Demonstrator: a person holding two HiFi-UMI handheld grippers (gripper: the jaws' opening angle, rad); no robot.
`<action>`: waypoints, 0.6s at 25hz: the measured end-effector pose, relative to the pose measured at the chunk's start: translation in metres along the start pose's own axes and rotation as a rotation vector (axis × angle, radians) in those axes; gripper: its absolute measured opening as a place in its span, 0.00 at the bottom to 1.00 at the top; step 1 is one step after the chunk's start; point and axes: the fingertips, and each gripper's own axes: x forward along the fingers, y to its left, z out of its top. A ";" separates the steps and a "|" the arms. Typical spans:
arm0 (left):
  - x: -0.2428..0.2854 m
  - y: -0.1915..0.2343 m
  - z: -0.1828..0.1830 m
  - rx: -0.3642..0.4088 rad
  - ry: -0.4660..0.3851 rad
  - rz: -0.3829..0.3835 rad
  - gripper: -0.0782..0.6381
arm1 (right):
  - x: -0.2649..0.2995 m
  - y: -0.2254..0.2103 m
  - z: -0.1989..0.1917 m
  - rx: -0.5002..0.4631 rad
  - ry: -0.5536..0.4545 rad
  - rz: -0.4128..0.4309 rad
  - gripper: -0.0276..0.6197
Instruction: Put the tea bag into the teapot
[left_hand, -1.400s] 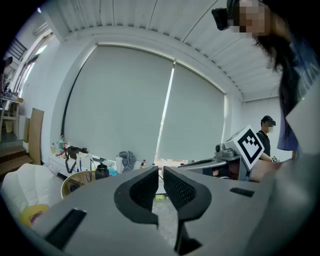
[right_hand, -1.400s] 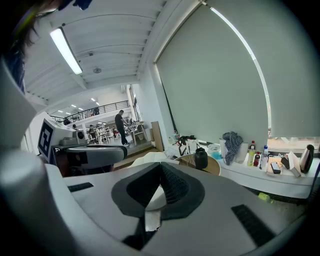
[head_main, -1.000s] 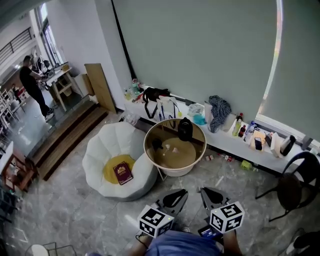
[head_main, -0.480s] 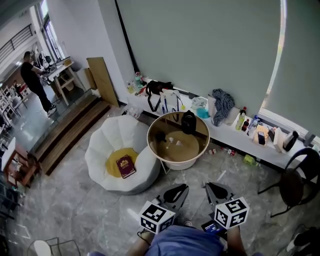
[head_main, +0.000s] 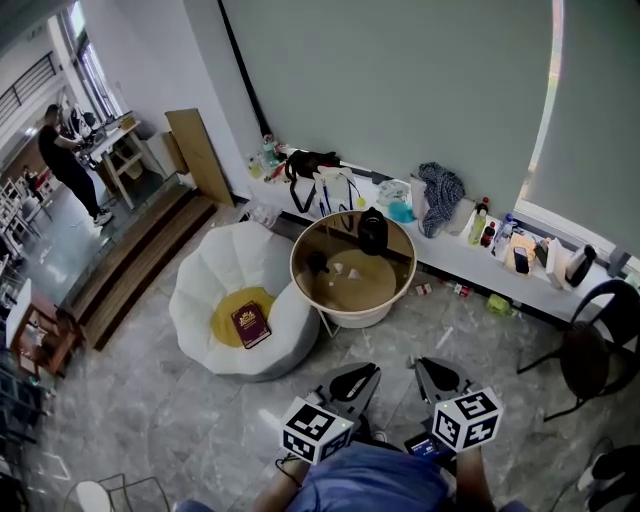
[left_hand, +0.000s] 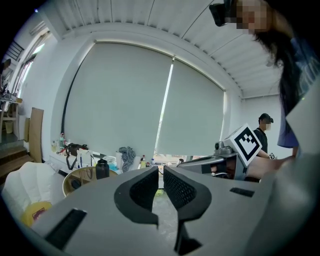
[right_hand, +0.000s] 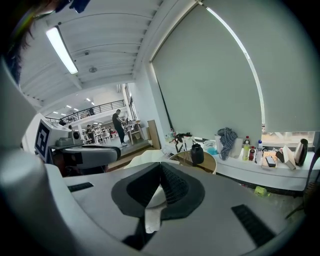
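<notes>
Pinching a white tea bag (right_hand: 151, 212) in the right claw (right_hand: 160, 172), pads tight on the paper. Holding the left claw (left_hand: 161, 172) alongside, jaws a narrow slit apart, nothing between. Pointing both toward the round worktop (head_main: 370, 296), well apart across the floor (head_main: 150, 400). Finding the black teapot (head_main: 372, 232) upright near its far rim, and a white beanbag (head_main: 232, 285) just left, a book (head_main: 248, 325) on it.

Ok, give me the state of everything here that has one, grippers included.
Left gripper: open by a narrow gap, nothing between its jaws.
Right gripper: shut, pads meeting at the tips.
Black teapot: upright on the round brown table; lid too small to tell.
Small white tea bag: lying on that table, outside the teapot.
Dark red book: closed, flat on the yellow cushion.
Grey roller blind: drawn down.
</notes>
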 end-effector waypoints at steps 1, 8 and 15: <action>0.000 0.000 0.000 0.002 0.006 -0.001 0.14 | 0.001 -0.002 0.001 0.007 -0.001 -0.003 0.07; -0.001 0.016 -0.004 0.000 0.032 0.032 0.14 | 0.017 -0.011 -0.002 0.042 0.006 0.000 0.07; 0.023 0.043 -0.002 -0.015 0.037 0.023 0.14 | 0.044 -0.026 0.006 0.045 0.023 -0.001 0.07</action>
